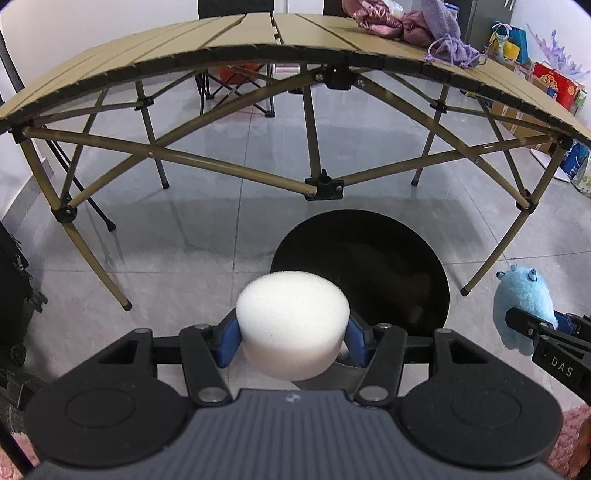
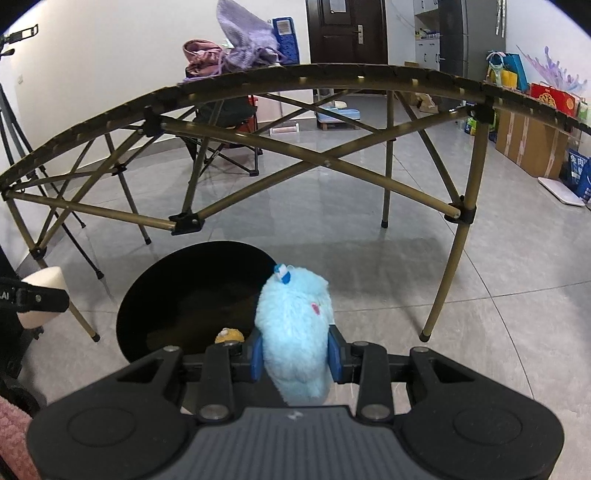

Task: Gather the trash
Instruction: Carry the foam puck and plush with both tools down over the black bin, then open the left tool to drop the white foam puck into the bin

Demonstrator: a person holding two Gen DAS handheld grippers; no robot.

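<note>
My left gripper point(image 1: 291, 341) is shut on a white round foam sponge point(image 1: 291, 317), held above the floor just left of a black round bin point(image 1: 384, 266). My right gripper point(image 2: 295, 356) is shut on a light blue plush toy point(image 2: 295, 325), held at the right rim of the same bin point(image 2: 192, 291). A small yellow object point(image 2: 229, 335) lies inside the bin. The plush toy point(image 1: 522, 308) and right gripper also show at the right of the left wrist view. The sponge point(image 2: 40, 295) shows at the left edge of the right wrist view.
A tan folding table point(image 1: 258, 40) stands over the bin, its legs and cross braces point(image 1: 236, 170) close around it. Pink and purple cloths point(image 1: 417, 26) lie on the table. A folding chair point(image 2: 225, 122), boxes and bags point(image 2: 535, 136) stand farther back on the grey tile floor.
</note>
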